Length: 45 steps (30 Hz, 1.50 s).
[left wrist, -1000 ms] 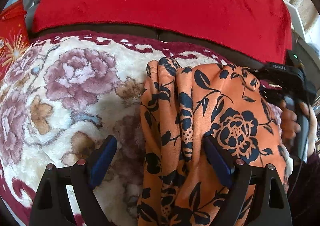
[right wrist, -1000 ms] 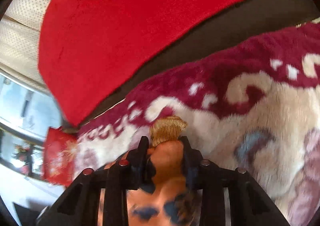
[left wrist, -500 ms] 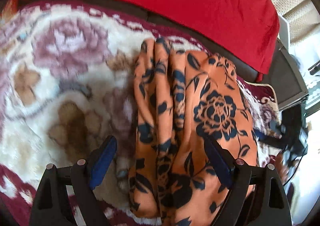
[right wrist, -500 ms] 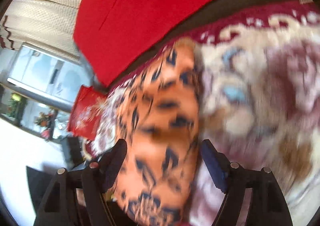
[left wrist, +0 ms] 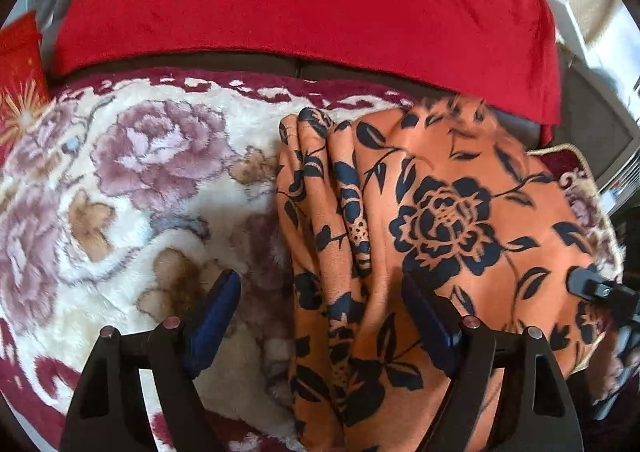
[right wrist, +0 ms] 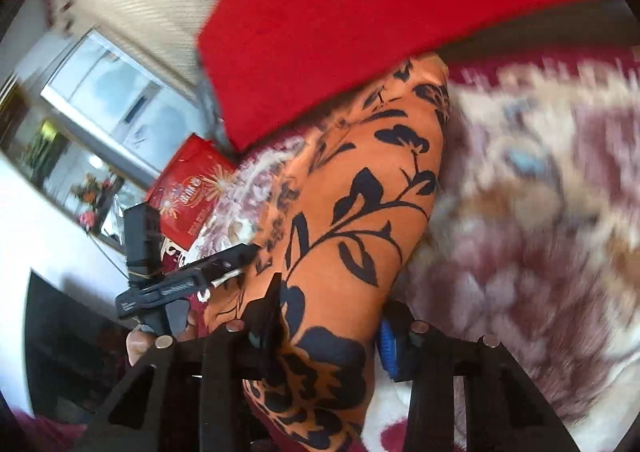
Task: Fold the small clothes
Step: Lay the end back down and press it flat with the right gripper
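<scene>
A plush red fleece throw (left wrist: 304,0) drapes over the dark sofa back behind the work area, its lower edge hanging just above the seat, and a glossy red packet with a gold starburst (left wrist: 18,92) stands at the far left edge. The seat is covered by a thick, fluffy cream blanket with mauve roses and a maroon scrolled border (left wrist: 132,180). On it lies the orange fabric garment printed with dark navy flowers and leaves (left wrist: 440,212), smooth and thin, bunched into long lengthwise folds along its left side and flatter to the right. The left gripper (left wrist: 320,316) hangs over the garment's left edge with its blue-padded jaws spread wide and closing slightly; one pad is above the blanket, the other above the cloth, neither pressing. The right gripper (right wrist: 326,332) has its jaws closing around the near end of the garment, the cloth filling the gap between them. A hand (right wrist: 138,344) grips the other tool's handle at lower left in the right wrist view.
</scene>
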{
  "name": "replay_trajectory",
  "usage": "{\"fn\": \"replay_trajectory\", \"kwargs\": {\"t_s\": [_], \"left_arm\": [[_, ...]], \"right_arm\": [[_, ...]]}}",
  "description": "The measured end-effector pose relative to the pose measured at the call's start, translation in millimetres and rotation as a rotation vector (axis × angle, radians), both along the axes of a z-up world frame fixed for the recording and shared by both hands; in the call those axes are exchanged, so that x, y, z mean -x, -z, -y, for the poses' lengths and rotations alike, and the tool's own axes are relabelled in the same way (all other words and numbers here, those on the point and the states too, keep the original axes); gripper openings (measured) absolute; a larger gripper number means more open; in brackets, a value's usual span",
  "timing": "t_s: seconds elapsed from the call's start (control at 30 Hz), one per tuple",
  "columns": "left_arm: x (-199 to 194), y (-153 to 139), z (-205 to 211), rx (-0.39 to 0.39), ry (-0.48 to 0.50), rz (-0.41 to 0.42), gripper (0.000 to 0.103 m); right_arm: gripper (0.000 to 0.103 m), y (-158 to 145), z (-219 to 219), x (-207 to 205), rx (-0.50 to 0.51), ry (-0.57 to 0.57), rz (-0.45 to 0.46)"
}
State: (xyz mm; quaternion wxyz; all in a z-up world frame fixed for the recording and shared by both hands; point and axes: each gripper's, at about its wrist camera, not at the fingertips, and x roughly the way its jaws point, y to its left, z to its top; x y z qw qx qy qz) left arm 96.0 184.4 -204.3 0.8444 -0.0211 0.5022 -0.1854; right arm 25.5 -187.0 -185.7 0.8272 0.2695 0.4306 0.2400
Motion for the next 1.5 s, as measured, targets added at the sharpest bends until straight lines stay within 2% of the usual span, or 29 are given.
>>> {"fn": "replay_trajectory", "kwargs": {"t_s": [0.1, 0.13, 0.2, 0.27, 0.33, 0.37, 0.57, 0.77, 1.0, 1.07, 1.13, 1.2, 1.27, 1.43, 1.5], "left_arm": [[-3.6, 7.7, -0.9, 0.011, -0.009, -0.043, 0.084], [-3.9, 8.1, -2.2, 0.020, -0.014, -0.053, 0.084], [-4.3, 7.2, -4.5, 0.029, -0.020, -0.056, 0.084], [-6.3, 7.9, -3.1, 0.023, -0.023, -0.059, 0.084], [-6.4, 7.6, -1.2, 0.018, -0.024, -0.059, 0.084], [-6.3, 6.5, 0.1, 0.014, -0.022, -0.056, 0.084], [-2.6, 2.7, 4.1, 0.003, -0.007, -0.049, 0.084], [-1.5, 0.0, 4.5, 0.007, -0.002, -0.046, 0.084], [-0.1, -1.5, 9.1, -0.024, 0.000, -0.024, 0.084], [0.4, -1.6, 10.8, -0.035, 0.000, -0.017, 0.084], [0.7, -1.7, 11.8, -0.050, 0.000, -0.007, 0.084], [0.7, -1.7, 12.4, -0.062, 0.000, 0.002, 0.084], [0.1, -1.3, 12.8, -0.064, -0.001, 0.003, 0.084], [-0.7, -0.6, 14.1, -0.060, 0.005, 0.006, 0.084], [-1.2, -0.5, 14.6, -0.065, 0.004, 0.010, 0.084]], "right_arm": [[0.042, 20.4, -1.0, -9.8, 0.030, 0.005, -0.102], [0.047, 26.1, 2.2, -10.7, 0.029, 0.006, -0.139], [0.051, 28.8, 13.0, -10.6, -0.020, 0.011, -0.172], [0.054, 22.5, 16.8, -12.5, -0.037, 0.022, -0.158], [0.063, 19.6, 25.2, -15.0, -0.029, 0.056, -0.150], [0.064, 20.6, 28.4, -19.3, -0.030, 0.080, -0.152], [0.064, 23.1, 50.0, -40.1, -0.072, 0.153, -0.175], [0.068, 29.2, 44.5, -53.7, -0.083, 0.165, -0.187], [0.069, 41.4, 23.9, -61.8, -0.108, 0.175, -0.182], [0.067, 38.8, 21.1, -60.0, -0.087, 0.161, -0.159], [0.058, 31.1, 13.2, -57.0, -0.053, 0.156, -0.110], [0.057, 15.2, 7.0, -49.2, -0.018, 0.138, -0.032], [0.057, 7.6, 2.6, -45.9, 0.012, 0.124, 0.001], [0.063, 23.4, 9.3, -52.4, 0.005, 0.147, -0.106], [0.063, 21.6, 11.5, -51.3, -0.001, 0.146, -0.100]]}}
